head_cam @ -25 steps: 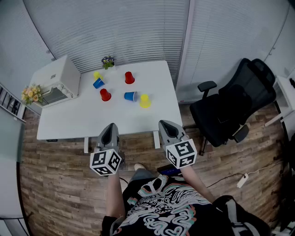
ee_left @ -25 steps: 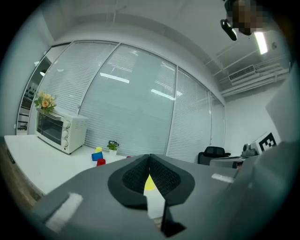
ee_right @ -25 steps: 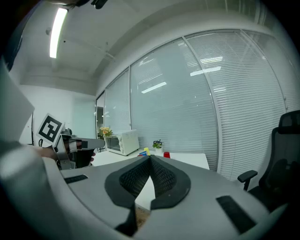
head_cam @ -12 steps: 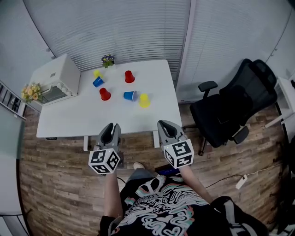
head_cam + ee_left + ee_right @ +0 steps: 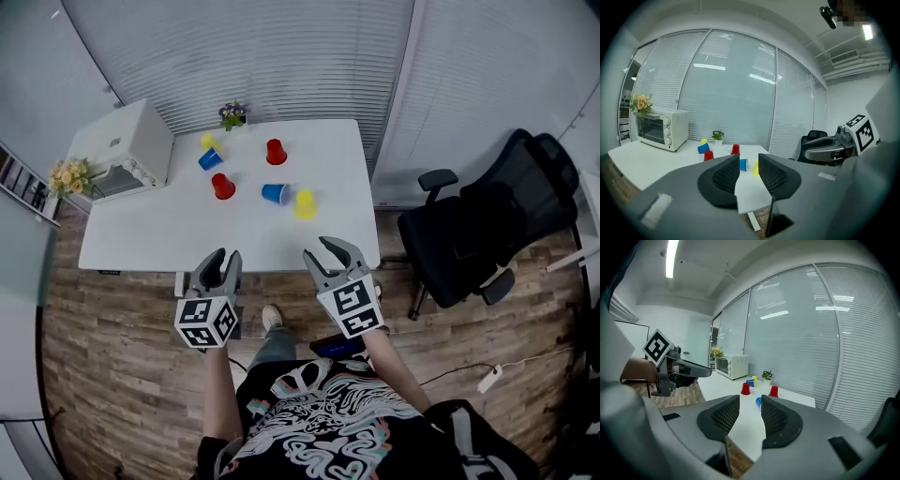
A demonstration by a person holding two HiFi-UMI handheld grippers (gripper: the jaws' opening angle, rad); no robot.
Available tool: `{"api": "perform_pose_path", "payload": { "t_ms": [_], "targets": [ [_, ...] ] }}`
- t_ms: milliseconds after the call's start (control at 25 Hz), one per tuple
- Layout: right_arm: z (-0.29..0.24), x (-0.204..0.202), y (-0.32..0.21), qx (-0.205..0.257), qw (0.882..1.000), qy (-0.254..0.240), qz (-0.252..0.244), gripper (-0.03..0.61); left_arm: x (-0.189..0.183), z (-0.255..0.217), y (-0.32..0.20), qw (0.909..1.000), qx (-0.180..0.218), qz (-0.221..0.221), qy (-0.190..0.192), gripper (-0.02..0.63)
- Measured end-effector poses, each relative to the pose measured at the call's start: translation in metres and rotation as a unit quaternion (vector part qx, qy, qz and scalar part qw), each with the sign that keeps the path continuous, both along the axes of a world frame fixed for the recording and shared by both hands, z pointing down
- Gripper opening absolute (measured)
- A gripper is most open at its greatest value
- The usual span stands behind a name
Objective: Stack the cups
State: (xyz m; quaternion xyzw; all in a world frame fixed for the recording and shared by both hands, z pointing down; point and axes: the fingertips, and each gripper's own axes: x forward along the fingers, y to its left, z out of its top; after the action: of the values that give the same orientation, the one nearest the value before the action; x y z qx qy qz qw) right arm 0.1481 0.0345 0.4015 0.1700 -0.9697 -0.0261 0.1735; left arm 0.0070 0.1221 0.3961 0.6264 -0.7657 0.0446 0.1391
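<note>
White rectangular table (image 5: 187,234) holds the scattered cups. Left gripper (image 5: 220,259) and right gripper (image 5: 325,251) have just been opening, both empty; best approach the nearest small yellow plastic cup (image 5: 304,204) level and squarely.

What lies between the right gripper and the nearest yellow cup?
Head view: only bare table before the yellow cup; the right gripper's jaws just opened, empty.

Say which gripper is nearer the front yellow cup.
Right. Right gripper sits just short of the yellow cup; left gripper farther, off to its left. Both jaws have just been opening, empty.
</note>
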Motion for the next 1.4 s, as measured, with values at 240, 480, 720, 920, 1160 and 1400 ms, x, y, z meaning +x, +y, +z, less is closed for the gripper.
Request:
{"api": "perform_pose_path", "payload": {
  "t_ms": [240,480,720,920,1160,1400],
  "targets": [
    [0.021,-0.046,-0.023,-0.001,0.999,0.039,-0.013,0.149,-0.040,0.024,-0.026,0.9996,-0.026,0.013,0.005,0.121],
    [0.042,-0.111,-0.057,0.005,0.994,0.107,-0.014,0.149,-0.102,0.050,-0.073,0.9973,-0.054,0.048,0.000,0.121],
    [0.064,-0.168,-0.092,0.008,0.984,0.177,-0.026,0.156,-0.142,0.078,-0.116,0.9907,-0.086,0.105,0.012,0.118],
    [0.086,-0.206,-0.114,0.020,0.969,0.242,-0.049,0.164,-0.161,0.099,-0.139,0.9812,-0.114,0.155,0.013,0.118],
    [0.123,-0.232,-0.120,0.033,0.934,0.340,-0.107,0.193,-0.170,0.118,-0.156,0.9699,-0.132,0.202,0.031,0.117],
    [0.161,-0.235,-0.136,0.062,0.881,0.451,-0.129,0.206,-0.173,0.124,-0.163,0.9642,-0.126,0.232,0.027,0.102]
  ]
}}
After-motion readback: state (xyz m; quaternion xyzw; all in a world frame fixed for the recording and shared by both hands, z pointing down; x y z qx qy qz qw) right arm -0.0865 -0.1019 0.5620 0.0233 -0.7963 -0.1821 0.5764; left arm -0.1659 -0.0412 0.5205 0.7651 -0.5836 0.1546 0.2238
